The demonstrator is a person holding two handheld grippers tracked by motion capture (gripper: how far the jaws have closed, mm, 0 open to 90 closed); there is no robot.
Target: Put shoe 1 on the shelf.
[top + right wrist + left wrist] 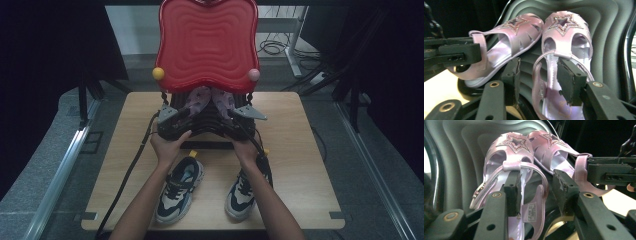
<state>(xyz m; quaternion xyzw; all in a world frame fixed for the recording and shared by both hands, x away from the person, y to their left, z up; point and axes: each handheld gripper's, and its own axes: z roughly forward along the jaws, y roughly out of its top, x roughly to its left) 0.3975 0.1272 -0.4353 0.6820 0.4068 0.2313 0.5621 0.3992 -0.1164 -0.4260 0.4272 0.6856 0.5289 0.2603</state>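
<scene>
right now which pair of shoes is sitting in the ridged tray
The pink star sandals sit in the dark ridged tray; the navy and white sneakers stand on the bare table.

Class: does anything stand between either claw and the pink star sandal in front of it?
Nothing visible does. The left claw stands open with the heel side of one pink star sandal between its jaws. The right claw stands open the same way at the other sandal.

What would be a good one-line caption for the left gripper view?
Open left tool around the heel side of a pink star sandal, its mate alongside on a grey ridged rack.
</scene>
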